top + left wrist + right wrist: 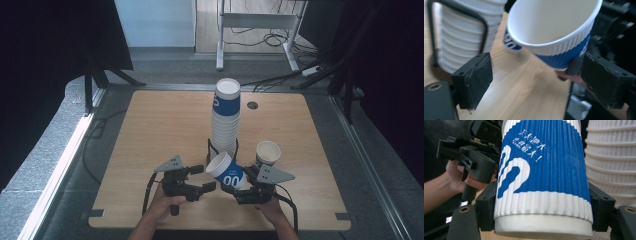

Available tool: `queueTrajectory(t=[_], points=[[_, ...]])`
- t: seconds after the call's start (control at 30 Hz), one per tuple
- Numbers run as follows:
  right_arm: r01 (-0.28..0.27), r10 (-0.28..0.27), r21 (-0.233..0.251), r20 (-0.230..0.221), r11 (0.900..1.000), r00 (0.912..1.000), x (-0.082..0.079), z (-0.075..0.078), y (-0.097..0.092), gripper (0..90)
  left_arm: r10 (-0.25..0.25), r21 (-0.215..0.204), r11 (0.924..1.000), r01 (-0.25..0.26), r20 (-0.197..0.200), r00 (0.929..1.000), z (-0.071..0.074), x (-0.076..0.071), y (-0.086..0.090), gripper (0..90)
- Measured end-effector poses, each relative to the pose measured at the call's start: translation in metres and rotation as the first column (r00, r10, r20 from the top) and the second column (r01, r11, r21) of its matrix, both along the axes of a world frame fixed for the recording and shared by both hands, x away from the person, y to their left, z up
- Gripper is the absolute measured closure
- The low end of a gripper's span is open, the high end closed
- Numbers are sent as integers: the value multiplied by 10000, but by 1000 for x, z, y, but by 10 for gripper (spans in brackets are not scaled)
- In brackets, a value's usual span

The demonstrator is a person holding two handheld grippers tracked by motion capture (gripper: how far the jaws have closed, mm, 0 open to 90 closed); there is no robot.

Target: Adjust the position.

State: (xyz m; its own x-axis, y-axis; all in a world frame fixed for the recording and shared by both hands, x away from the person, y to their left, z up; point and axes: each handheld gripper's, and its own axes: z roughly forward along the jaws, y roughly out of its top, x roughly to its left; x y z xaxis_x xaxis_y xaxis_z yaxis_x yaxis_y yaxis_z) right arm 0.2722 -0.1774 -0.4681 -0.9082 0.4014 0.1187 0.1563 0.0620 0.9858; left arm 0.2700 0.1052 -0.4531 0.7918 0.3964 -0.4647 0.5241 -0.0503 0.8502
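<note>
A blue-and-white ribbed paper cup (226,173) lies tilted above the table's front, its mouth facing left. My right gripper (237,183) is shut on it; in the right gripper view the cup (541,177) fills the gap between both pads of the right gripper (544,212). My left gripper (205,178) stands open just left of the cup's mouth. In the left gripper view the cup's open rim (554,27) hangs above and beyond the left gripper (539,80), whose pads do not touch it.
A tall stack of the same cups (225,120) stands mid-table in a black wire holder (210,147), close behind both grippers. One single cup (267,152) stands upright to the right of the stack. The wooden table (165,130) is bare on its left.
</note>
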Motion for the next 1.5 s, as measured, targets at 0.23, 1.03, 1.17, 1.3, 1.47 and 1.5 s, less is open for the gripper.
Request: queueTrajectory(t=[0.23,1.03,1.17,1.3,1.47,1.5], points=[[-356,347,344,269,9988,9990,-4,-2,6,271,-303,-932,9952,287,-159,9994,1,-1,-5,107],[-751,753,-452,23,9962,9972,-5,-12,22,271,-320,-747,9966,337,233,9992,-5,0,-14,208],[-792,794,-516,17,9955,9968,-5,-12,21,269,-338,-705,9969,357,278,9990,-5,-1,-15,208],[-783,782,-612,-55,9950,9969,-5,-11,22,261,-274,-613,9977,298,405,9988,-5,-2,-14,209],[-599,597,-773,-50,9952,9982,-5,-11,21,226,-109,-639,9978,145,568,9983,-3,-2,-12,210],[-579,576,-783,-52,9952,9983,-5,-11,21,224,-88,-598,9981,123,590,9982,-3,-3,-12,211]])
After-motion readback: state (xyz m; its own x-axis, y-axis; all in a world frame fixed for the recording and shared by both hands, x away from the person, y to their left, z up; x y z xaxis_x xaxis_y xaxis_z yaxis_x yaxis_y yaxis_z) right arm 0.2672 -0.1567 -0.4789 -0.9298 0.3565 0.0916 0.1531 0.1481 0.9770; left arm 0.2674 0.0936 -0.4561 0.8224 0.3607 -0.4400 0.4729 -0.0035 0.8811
